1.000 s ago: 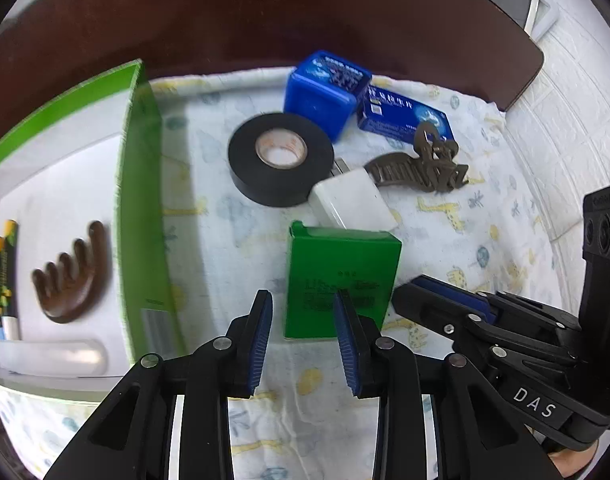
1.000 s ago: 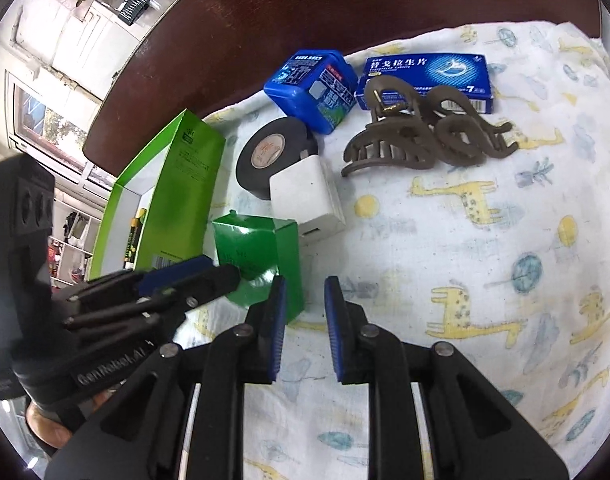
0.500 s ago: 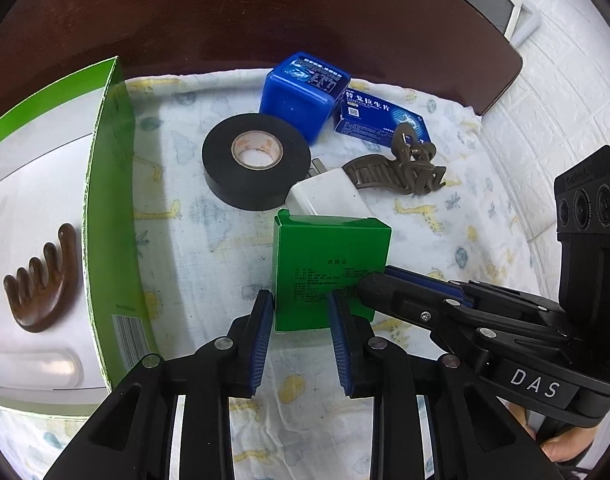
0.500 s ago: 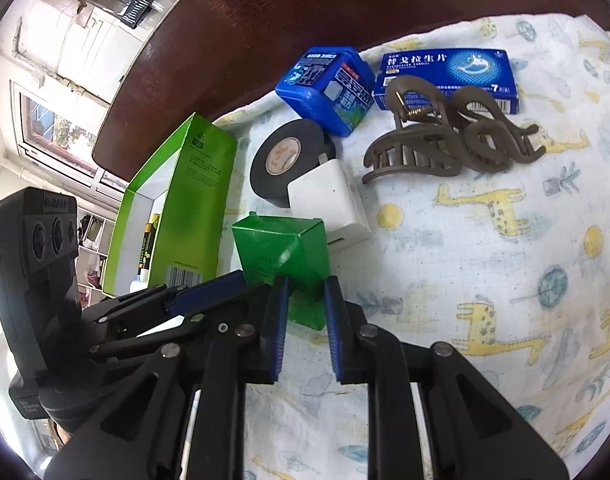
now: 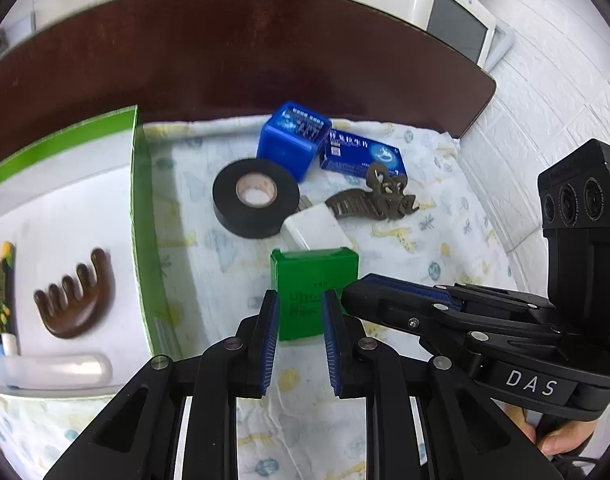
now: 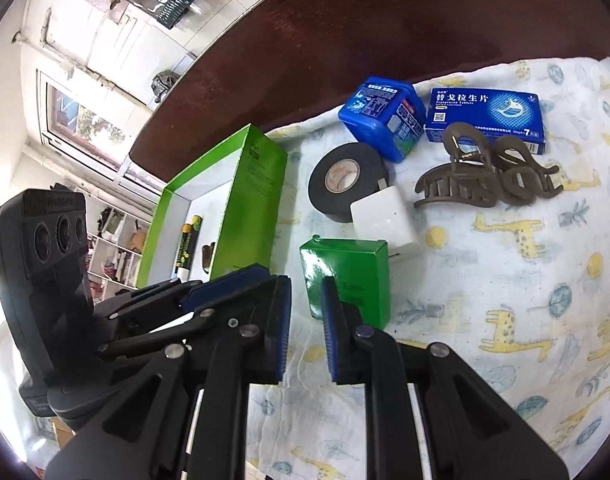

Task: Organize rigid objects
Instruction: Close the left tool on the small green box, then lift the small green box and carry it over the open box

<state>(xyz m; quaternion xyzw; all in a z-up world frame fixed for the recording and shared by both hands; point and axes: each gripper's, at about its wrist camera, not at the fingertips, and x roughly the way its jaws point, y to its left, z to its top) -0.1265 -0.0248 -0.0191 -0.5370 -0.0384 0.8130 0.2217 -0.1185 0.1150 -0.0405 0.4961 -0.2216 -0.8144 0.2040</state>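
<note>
Left gripper [image 5: 299, 316] fingers apart astride green box [image 5: 315, 280], right gripper [image 6: 305, 312] fingers apart just beside it, black tape roll [image 5: 255, 198] beyond

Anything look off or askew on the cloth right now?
Nothing damaged or spilled. Only oddities: the white charger is wedged against the black tape roll, its prongs by the roll, and the small green box stands upright with both tools converging on it, left tool and right tool both open.
</note>
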